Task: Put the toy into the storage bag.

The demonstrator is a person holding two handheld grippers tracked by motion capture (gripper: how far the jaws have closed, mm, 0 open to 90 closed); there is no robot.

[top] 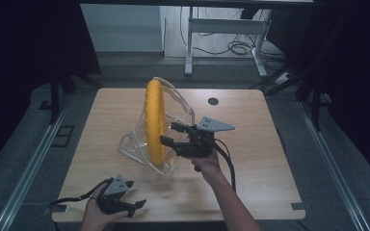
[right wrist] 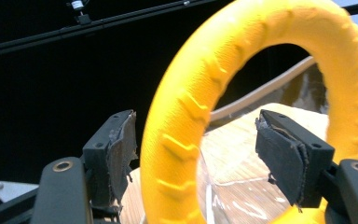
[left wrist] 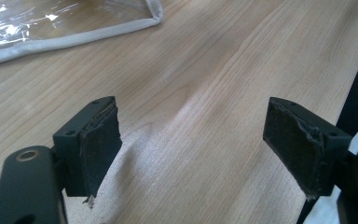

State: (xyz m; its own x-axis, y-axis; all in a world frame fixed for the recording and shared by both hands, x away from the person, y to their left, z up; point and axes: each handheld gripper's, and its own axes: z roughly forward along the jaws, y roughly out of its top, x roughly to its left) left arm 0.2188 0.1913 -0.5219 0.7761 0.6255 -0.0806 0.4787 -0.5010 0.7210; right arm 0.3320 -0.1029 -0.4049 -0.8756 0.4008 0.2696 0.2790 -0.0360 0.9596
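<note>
Pale wood-grain surface point(top: 250, 159) on a grey floor, with a white desk frame point(top: 224, 29) and loose cables point(top: 238, 47) beyond its far edge. Near the middle stands a large yellow ridged ring point(top: 154, 120), upright on its edge and seen almost edge-on from the high view, inside a clear plastic bag with a pale fabric-trimmed rim point(top: 176, 103); the bag rises around the ring and spreads onto the wood at its base.

The right tool point(top: 171, 134) reaches in from the ring's right side. In the right gripper view its jaws stand wide on either side of the ring's band, with a gap visible at each pad, so nothing is clamped. Whether the ring leans on a jaw cannot be told. The left tool point(top: 136, 193) rests low at the near left corner, well apart from the bag, its jaws spread wide over bare wood; the bag's trimmed corner shows at the upper left of the left gripper view.

Risks, as judged from this arrangement: the ring balances on a narrow edge with only limp film around it, so a nudge from either jaw could tip or roll it. If the jaws close off-centre on the rounded band, the ring may squirt out sideways. Closing could also pinch the film together with the ring, dragging the bag along. With the left tool far off, nothing steadies the bag.
</note>
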